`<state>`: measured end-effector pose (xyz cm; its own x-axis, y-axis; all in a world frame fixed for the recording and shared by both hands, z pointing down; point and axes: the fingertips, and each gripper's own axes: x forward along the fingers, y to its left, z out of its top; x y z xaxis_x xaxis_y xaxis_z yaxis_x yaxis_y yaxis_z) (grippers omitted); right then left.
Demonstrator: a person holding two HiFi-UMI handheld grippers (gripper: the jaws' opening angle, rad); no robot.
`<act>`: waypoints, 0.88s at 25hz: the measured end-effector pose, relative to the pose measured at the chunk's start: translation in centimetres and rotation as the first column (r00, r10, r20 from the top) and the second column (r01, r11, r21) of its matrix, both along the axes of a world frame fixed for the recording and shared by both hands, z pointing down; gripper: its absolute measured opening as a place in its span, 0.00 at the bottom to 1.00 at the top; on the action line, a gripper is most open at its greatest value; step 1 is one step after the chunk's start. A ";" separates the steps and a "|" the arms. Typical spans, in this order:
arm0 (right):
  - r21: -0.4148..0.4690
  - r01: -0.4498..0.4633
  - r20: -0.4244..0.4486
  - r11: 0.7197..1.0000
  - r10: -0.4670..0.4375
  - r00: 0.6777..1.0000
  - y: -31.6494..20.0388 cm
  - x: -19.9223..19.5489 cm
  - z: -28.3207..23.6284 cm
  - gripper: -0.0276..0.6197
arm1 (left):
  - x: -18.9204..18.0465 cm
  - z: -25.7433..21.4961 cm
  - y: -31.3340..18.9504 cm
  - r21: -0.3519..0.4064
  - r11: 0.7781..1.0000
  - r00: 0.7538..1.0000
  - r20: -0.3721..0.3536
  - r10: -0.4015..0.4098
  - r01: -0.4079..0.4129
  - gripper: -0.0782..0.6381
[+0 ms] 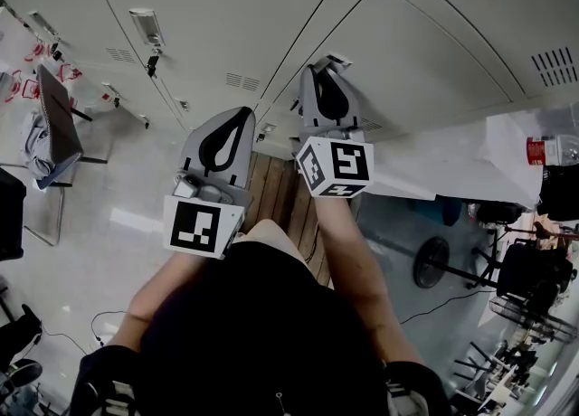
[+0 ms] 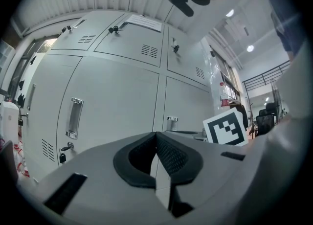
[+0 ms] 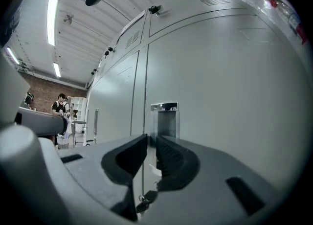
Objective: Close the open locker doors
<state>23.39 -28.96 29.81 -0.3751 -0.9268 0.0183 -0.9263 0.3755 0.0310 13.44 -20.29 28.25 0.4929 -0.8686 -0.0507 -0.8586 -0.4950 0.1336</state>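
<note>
Locker door handle (image 3: 165, 120) partly behind right fingers (image 3: 172, 156)

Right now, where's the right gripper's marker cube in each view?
Head view: marker cube just right of centre, facing up at the camera.
Left gripper view: the cube sits right of centre, slightly low.
Right gripper view: not in it.
Shared landmark: grey locker doors fill the background in all three.

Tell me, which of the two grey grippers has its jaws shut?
The left grey gripper: its black-padded jaws meet at the tips, whereas the right gripper's jaws show a narrow gap.
</note>
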 end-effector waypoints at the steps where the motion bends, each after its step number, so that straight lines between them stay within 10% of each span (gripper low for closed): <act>1: -0.005 -0.006 -0.003 1.000 0.006 1.000 0.0 0.0 0.0 0.13 | 0.0 0.0 0.1 0.001 1.000 1.000 0.000 0.000 0.000 0.11; 22: 0.018 -0.161 0.055 0.987 0.159 0.986 11.9 6.3 -2.4 0.05 | 3.2 -2.4 7.3 0.080 0.997 0.997 0.078 0.011 -0.017 0.11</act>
<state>29.64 -17.06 27.42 -0.2217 -0.9749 -0.0196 -0.9750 0.2220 -0.0134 16.68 -13.00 25.82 0.5102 -0.8563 -0.0811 -0.8577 -0.5135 0.0262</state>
